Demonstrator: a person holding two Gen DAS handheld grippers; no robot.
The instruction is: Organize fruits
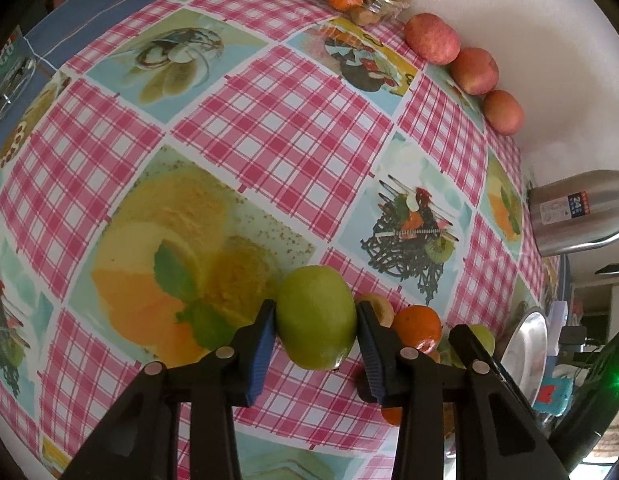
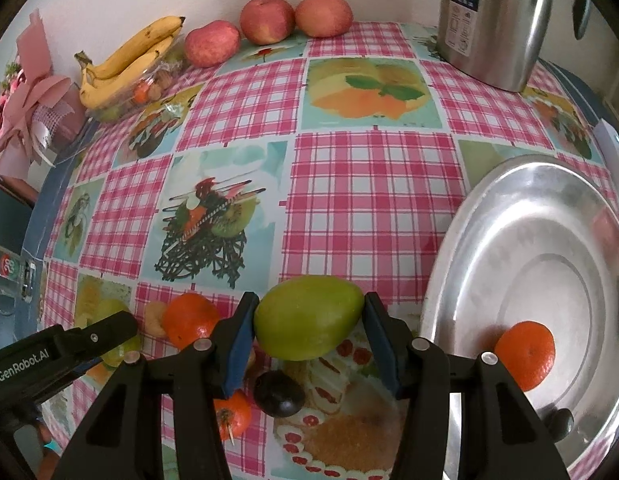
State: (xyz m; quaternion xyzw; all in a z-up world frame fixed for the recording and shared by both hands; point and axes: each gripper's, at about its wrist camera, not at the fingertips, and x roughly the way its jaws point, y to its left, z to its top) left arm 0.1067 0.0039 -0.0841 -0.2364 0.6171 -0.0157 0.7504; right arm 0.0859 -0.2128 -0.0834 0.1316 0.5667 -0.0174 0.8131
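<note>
Left wrist view shows the left gripper (image 1: 315, 330) with its jaws partly closed, blue pads pressed on both sides of a green fruit (image 1: 316, 322) low over the checked bench (image 1: 285, 128). Right wrist view shows the same story: the right gripper (image 2: 309, 338) has its jaws part closed on a second green fruit (image 2: 309, 316), pads snug at both ends, just left of the steel plate (image 2: 549, 216). One mandarin (image 2: 525, 354) already sits in that plate, with a small dark fruit (image 2: 562, 419) near its front rim. Left of the plate wait another mandarin (image 2: 189, 320), a dark plum (image 2: 279, 398) and a third mandarin (image 2: 231, 416).

Risks now, as I judge them: both fruits are smooth and round, so either could squirt out of the pads on a quick swing. The two grippers work close together left of the plate and could knock each other. A fruit dropped into the plate may roll against the mandarin or over the rim.

Writing: the left gripper's body reads "GenRobot.AI" in the right wrist view. The steel flask (image 2: 489, 20) behind the plate carries a label with a large "24"; the smaller print is unreadable.
</note>
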